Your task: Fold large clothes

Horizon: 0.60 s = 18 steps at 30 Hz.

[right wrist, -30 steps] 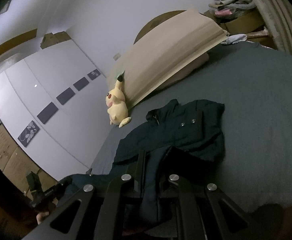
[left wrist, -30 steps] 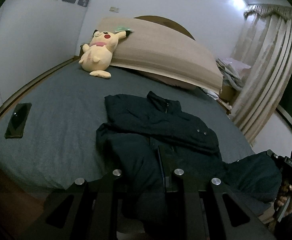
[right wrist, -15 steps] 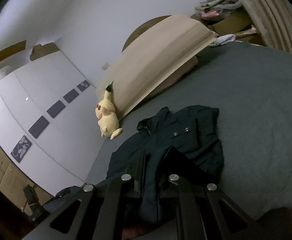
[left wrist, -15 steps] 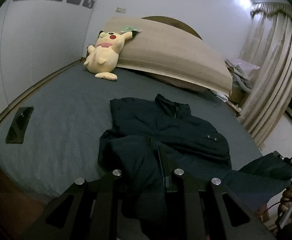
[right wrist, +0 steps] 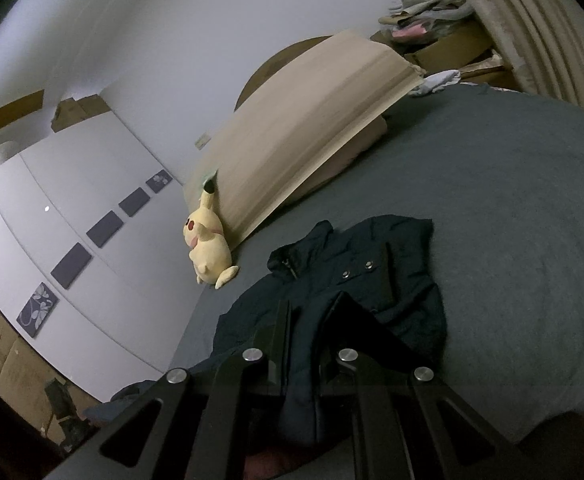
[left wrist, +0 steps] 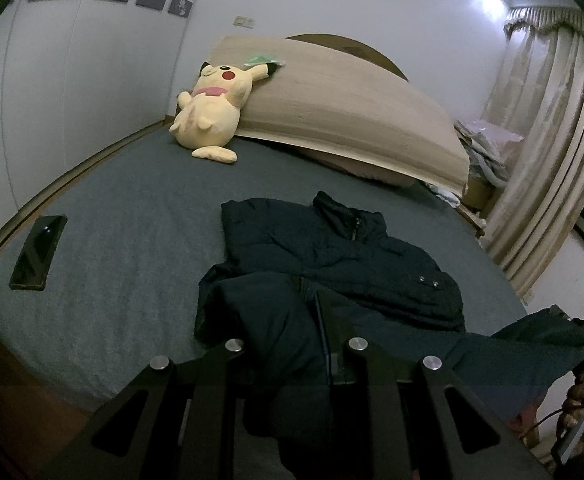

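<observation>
Near the foot edge of the bed [left wrist: 104, 216], both grippers are gripping the bottom of a dark jacket [left wrist: 331, 256], one at each side of the hem. The left gripper [left wrist: 292, 344] is pinching a thick fold of padded cloth that is spilling down between its fingers [left wrist: 333, 336], so these are sitting narrow, not fully together. The right gripper [right wrist: 307, 332] is clamping a thinner strip of hem, with its fingers [right wrist: 280, 320] pressed almost together on it. Holding the two lower corners this way is likely meant to let the person lift the bottom half as one panel and carry it up toward the collar, giving a crosswise fold; that is my reading of the hold.

From the jacket's collar, which is pointing toward the stuffed toy [left wrist: 212, 112] and the leaning board [left wrist: 343, 108] at the head of the bed, the body is lying fairly flat on the grey sheet. The garment is looking puffy and quilted, nearly black, with a stand-up collar, a zip, and two small metal snaps on the chest. Its lower part is bunching and rising off the sheet toward the grippers, and one stretch is hanging off the bed's edge toward the person's hand [left wrist: 583, 404]. A phone [left wrist: 38, 252] is lying well apart from the jacket, by the bed's side rail.
</observation>
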Available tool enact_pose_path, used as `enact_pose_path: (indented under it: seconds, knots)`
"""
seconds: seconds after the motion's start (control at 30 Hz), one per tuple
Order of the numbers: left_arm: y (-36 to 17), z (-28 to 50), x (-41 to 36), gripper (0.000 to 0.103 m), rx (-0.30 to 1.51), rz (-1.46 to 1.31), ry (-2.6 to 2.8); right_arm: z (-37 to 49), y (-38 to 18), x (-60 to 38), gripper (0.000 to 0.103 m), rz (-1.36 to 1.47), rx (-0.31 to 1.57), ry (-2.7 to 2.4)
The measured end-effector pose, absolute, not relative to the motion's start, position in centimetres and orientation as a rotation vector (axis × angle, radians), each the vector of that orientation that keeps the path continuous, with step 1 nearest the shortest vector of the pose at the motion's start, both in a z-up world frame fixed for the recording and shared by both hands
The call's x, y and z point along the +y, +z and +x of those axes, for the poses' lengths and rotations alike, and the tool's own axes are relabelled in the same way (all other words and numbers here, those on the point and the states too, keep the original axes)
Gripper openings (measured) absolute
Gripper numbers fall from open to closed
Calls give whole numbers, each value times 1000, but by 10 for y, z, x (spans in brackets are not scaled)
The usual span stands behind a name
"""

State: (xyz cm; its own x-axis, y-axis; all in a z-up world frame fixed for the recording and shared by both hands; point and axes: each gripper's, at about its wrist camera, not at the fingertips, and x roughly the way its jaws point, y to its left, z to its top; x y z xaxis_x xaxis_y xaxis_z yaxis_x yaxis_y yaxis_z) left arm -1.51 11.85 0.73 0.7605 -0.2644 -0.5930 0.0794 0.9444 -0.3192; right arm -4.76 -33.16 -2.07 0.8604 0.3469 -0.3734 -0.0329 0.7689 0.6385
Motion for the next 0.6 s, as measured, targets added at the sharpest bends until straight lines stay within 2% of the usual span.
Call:
enact_pose_path:
  seconds: [0.6]
  knots:
    - [8, -13, 117, 19, 680, -272, -170, -46, -10, -324, 8, 623, 504, 218]
